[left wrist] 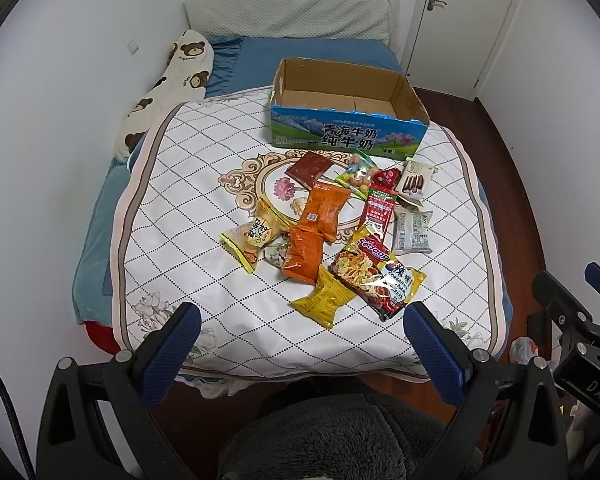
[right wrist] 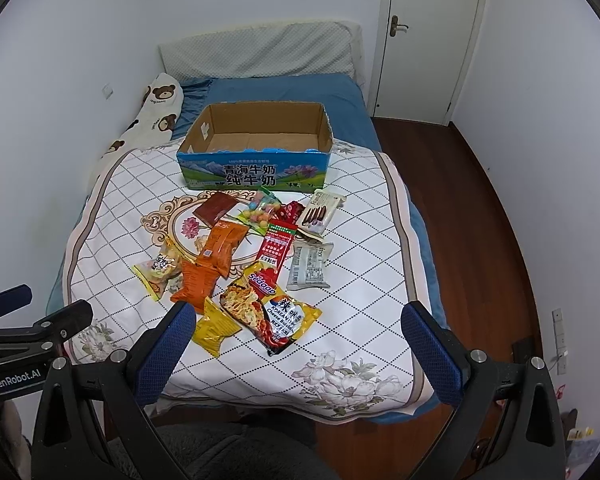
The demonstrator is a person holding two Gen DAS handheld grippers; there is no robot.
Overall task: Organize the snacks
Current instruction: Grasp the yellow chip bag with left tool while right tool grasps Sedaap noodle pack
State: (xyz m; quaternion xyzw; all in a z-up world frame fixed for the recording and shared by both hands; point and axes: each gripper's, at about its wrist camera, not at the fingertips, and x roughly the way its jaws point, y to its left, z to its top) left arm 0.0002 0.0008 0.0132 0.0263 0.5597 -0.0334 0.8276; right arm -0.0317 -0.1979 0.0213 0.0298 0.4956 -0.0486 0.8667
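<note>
The blue-printed, open-topped cardboard milk box (left wrist: pixel 348 120) sits at upper centre of the left view on the white diamond-quilted bed cover (left wrist: pixel 188 216), nothing inside it. Below it lies the scattered pile of snack packets (left wrist: pixel 324 232), apart from the box. The left gripper (left wrist: pixel 302 326) and right gripper (right wrist: pixel 298 326) both stand spread wide, holding nothing. Only the right view shows a white wall socket strip (right wrist: pixel 559 332) at right.

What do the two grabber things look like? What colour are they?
Both look alike. The left gripper and the right gripper each have a black frame with silver bolts and two fingers with bumpy dark blue pads. White "GenRobot.AI" lettering marks the left one's black body.
</note>
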